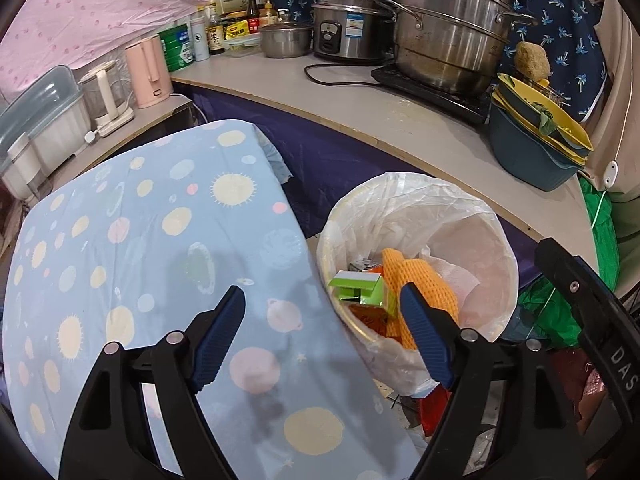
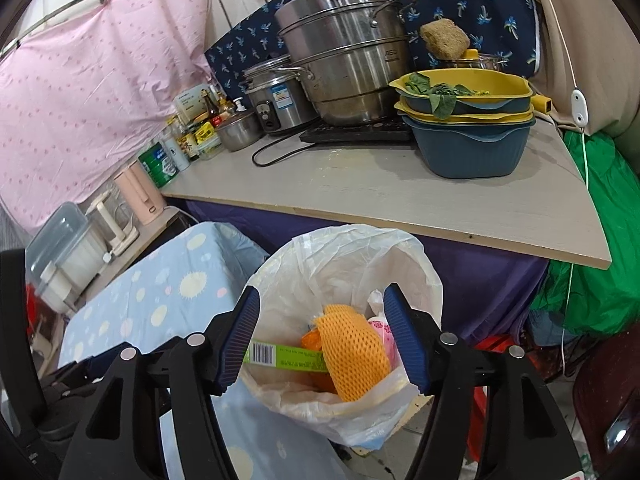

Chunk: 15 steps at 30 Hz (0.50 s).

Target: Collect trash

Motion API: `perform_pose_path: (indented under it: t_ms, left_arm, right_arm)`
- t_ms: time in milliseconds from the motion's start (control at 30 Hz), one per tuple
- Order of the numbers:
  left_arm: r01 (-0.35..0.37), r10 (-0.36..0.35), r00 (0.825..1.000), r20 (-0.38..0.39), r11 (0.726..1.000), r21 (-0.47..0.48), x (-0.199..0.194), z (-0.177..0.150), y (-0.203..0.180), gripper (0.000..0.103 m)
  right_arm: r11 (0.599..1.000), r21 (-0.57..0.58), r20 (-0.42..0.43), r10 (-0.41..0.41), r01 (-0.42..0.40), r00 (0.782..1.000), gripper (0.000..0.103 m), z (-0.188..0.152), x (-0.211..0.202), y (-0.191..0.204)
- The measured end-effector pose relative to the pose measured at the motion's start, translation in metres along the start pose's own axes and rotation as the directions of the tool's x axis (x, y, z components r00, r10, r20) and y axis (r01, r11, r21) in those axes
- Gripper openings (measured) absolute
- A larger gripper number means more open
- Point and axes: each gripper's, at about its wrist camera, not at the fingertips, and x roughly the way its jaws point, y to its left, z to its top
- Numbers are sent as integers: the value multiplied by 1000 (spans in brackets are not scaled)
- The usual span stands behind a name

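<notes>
Jaws of the left hand-held gripper [image 1: 322, 300] stand wide apart with nothing between them, over the edge where a blue spotted cloth [image 1: 140, 248] meets the trash bin [image 1: 508, 256]. The right hand-held gripper [image 2: 322, 320] is likewise spread, empty, hanging directly above the bin's mouth.

Inside the bin, lined with a thin white plastic bag [image 2: 340, 256], the trash lies piled: an orange foam net sleeve [image 2: 352, 352] on top, a green carton [image 2: 286, 356] with a barcode beside it, and a pink-printed wrapper [image 2: 380, 330] against the far side.

Behind the bin hangs a purple drape [image 2: 480, 276] under the tabletop [image 2: 380, 192]. On that tabletop sit stacked blue and yellow basins [image 2: 468, 120] holding green leaves, a tall steel steamer pot [image 2: 344, 64], a rice cooker [image 2: 272, 100] and a cluster of bottles [image 2: 200, 128].
</notes>
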Motion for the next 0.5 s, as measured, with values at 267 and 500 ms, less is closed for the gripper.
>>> perform_pose_path:
  t_ms: [267,500]
  left_arm:
    - [-40,40,999,32,999,-4,-18,-16,9,88]
    - [-61,60,998,29,998,10,-26,-31,14,89]
  right_arm:
    - [997,-76,-3,-16,16,1000,69,-19,-18,14]
    - [996,-85,-21,-18,16,1000,72,-32,-27,14]
